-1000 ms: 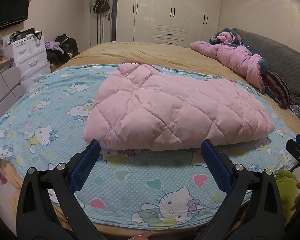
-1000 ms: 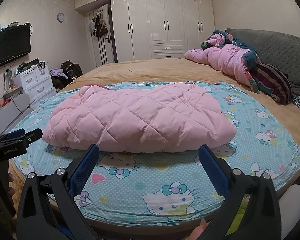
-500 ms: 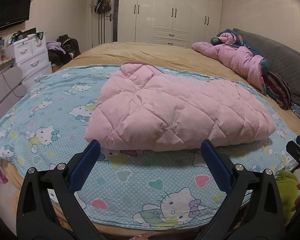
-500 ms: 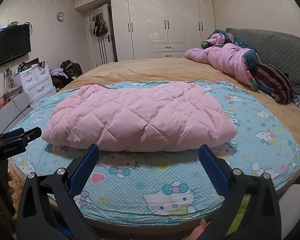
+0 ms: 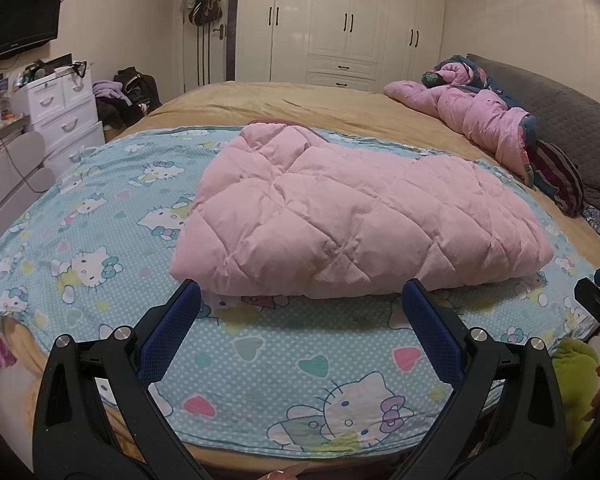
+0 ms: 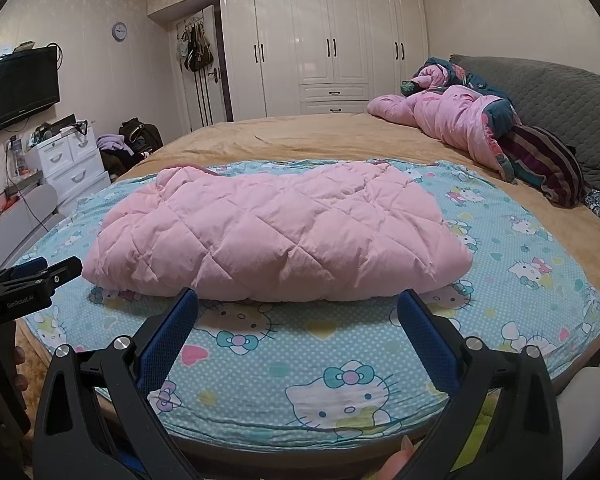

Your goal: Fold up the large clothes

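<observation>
A pink quilted down coat (image 5: 352, 216) lies folded into a thick bundle on a blue cartoon-cat sheet (image 5: 260, 360) spread on the bed; it also shows in the right wrist view (image 6: 276, 236). My left gripper (image 5: 300, 296) is open and empty, just short of the bundle's near edge. My right gripper (image 6: 298, 300) is open and empty, also just short of the near edge. Each gripper shows at the edge of the other's view: the right gripper (image 5: 598, 300) and the left gripper (image 6: 32, 280).
A tan bedspread (image 6: 320, 136) covers the bed. A heap of pink bedding (image 6: 452, 120) and a striped pillow (image 6: 548, 164) lie at the grey headboard (image 6: 560, 96) on the right. White drawers (image 5: 60, 116) and a TV (image 5: 16, 20) stand left. Wardrobes (image 6: 332, 40) line the back wall.
Both grippers have eased slightly forward toward the folded coat. The coat has not moved and both jaws stay open.
</observation>
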A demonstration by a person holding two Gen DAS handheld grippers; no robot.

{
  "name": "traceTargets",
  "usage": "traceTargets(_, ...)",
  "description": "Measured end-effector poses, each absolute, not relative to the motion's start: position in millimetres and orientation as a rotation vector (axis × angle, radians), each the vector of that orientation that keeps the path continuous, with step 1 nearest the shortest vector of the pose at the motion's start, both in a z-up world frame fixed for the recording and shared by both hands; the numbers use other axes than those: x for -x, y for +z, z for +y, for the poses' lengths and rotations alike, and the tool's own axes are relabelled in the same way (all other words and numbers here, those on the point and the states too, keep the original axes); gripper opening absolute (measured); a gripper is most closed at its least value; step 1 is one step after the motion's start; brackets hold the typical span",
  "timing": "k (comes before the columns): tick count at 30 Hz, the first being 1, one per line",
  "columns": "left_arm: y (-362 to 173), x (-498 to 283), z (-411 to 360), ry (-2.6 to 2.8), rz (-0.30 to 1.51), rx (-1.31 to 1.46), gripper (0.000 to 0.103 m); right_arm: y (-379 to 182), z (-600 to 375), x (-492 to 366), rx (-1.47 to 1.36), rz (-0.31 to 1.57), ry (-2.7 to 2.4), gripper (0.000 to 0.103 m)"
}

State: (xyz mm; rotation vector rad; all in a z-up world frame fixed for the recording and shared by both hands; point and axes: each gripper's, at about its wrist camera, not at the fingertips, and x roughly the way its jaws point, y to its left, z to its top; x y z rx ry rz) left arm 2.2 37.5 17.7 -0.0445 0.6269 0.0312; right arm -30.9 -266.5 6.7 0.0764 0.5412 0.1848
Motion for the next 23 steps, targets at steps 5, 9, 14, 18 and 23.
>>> traceTargets(5,14.1,-3.0,40.7,0.038,0.637,0.045,0.094,3.7,-264.8,28.1,-0.068,0.554,0.18,0.099)
traceTargets(9,10.4,-6.1,44.2,0.038,0.649,0.056,0.094,2.8,-269.0,27.3,-0.091,0.56,0.16,0.099)
traceTargets(14,-1.3,-12.4,56.6,0.068,0.701,0.078,0.094,-2.3,-299.6,31.1,-0.16,0.555,0.043,0.099)
traceTargets(18,-8.3,-27.4,109.0,0.141,0.736,0.17,0.094,-9.3,-377.3,33.4,-0.285,0.541,-0.169,0.099)
traceTargets(23,-4.2,-61.3,241.5,0.445,0.702,0.212,0.094,-63.2,-534.3,55.7,-0.43,0.64,-0.65,0.099)
